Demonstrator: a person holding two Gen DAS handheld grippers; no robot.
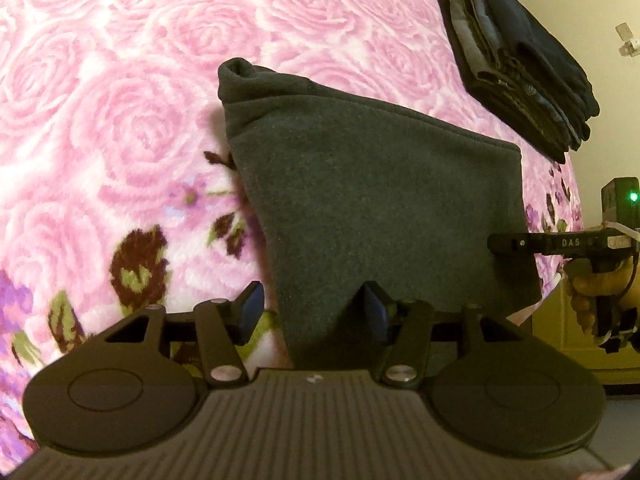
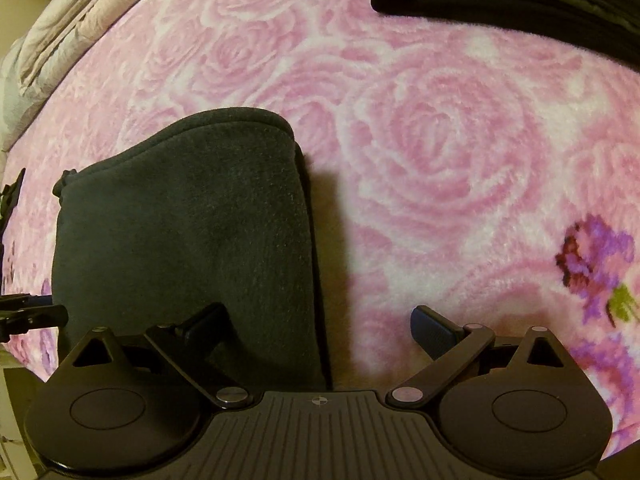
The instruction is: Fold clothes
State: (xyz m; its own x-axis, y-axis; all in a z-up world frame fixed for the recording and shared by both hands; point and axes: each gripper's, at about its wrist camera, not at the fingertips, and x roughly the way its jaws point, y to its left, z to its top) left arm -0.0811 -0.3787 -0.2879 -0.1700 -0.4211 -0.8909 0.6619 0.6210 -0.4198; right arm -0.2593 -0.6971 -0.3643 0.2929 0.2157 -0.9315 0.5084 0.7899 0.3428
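Both grippers, left (image 1: 310, 312) and right (image 2: 320, 328), hang open and empty over the folded grey garment (image 1: 376, 196); its near edge probably lies between each pair of jaws, stretching toward frame top.

Warm, yellowish indoor light on both views, fairly dim, colours muddy. In the right wrist view the dark folded garment (image 2: 188, 248) throws a soft shadow to its right across the pink rose blanket (image 2: 440, 140), so light arrives from the left of the frame. The fisheye bends everything: the blanket bulges like a dome, and the corners go black. Blanket pile looks soft and slightly smeared toward the edges. In the left wrist view a green indicator light (image 1: 633, 197) glows with a small bloom at the right edge, no harsh glare elsewhere
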